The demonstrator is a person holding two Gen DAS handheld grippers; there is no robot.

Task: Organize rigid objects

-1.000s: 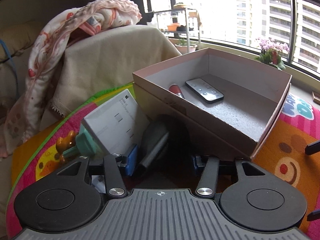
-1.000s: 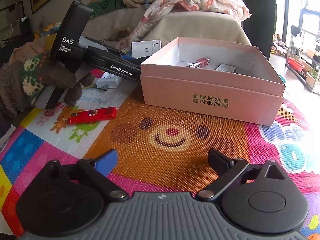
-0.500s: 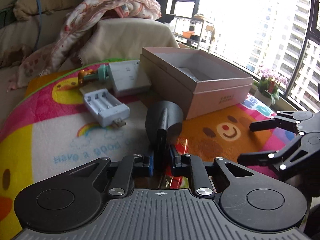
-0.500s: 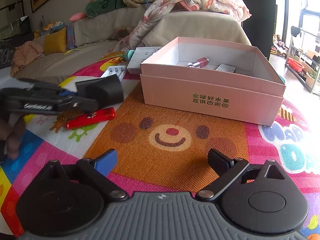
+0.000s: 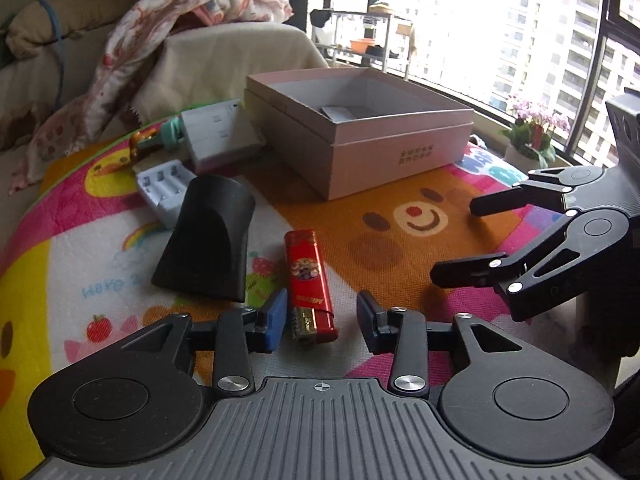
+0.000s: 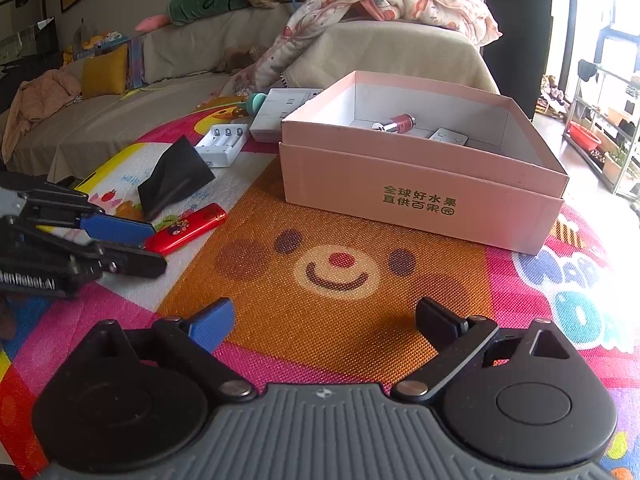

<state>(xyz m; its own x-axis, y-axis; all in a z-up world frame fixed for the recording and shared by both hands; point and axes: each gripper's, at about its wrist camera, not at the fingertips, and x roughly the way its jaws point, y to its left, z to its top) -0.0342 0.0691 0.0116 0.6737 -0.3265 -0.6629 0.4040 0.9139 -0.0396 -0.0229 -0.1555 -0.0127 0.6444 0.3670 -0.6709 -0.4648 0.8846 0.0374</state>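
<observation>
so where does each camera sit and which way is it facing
Left wrist: sits behind the left tongs, looking down over the red lighter toward the window; the right tongs show at the right.
Right wrist: sits behind the right tongs, facing the sofa; the left tongs show at the left.
Shared: pink box, lighter.

pink box [image 6: 420, 200]: "全球好水果 直供百果园" | left tongs [image 6: 120, 246] body: "GenRobot.AI", partly cut off
</observation>
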